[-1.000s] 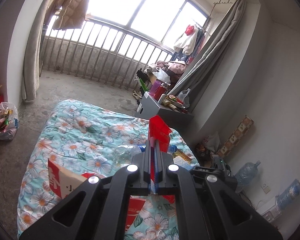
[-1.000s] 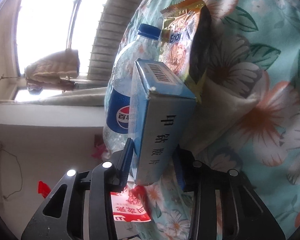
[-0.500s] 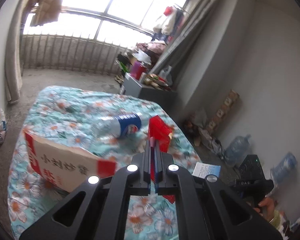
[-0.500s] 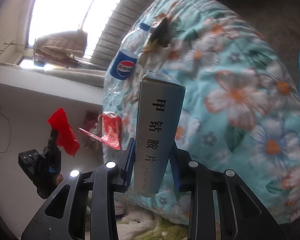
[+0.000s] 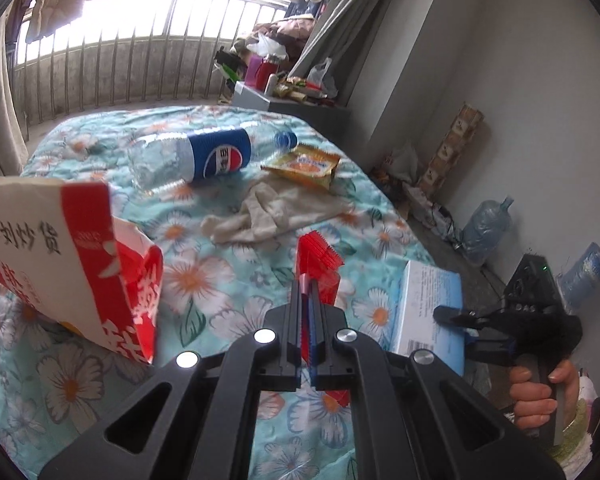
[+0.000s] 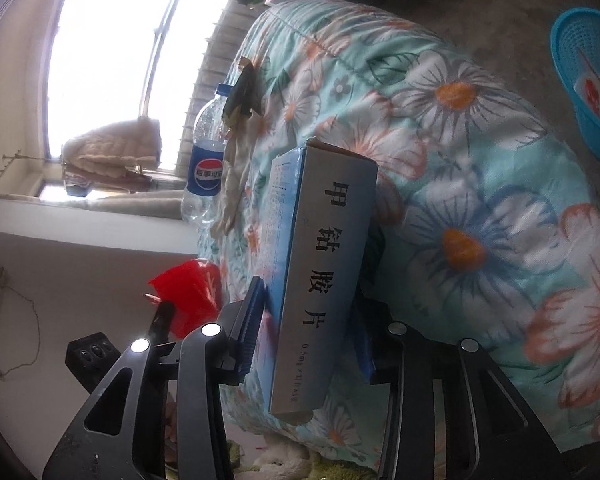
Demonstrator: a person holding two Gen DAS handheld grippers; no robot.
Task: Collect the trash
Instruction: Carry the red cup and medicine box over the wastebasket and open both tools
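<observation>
- Taking the flowered bed (image 5: 228,280) as my landmark: on its left side stands a red-and-white paper bag (image 5: 72,256), mouth tipped toward my left claw.
- My left claw (image 5: 306,292) hangs over the middle of the bed, clamped tight on a red plastic wrapper (image 5: 318,264).
- Beyond it, toward the far end of the bed, a clear Pepsi bottle (image 5: 204,158) lies on its side; just right of it lies an orange snack packet (image 5: 304,166), with a crumpled cream cloth (image 5: 268,216) nearer me.
- At the bed's right edge my right claw (image 6: 308,320) has a blue-and-white medicine box (image 6: 320,280) standing between its jaws; they are easing apart, and the left pad sits clear of the box.
- Off the bed's far right, on the floor, sits a blue mesh basket (image 6: 572,64) with scraps inside.
</observation>
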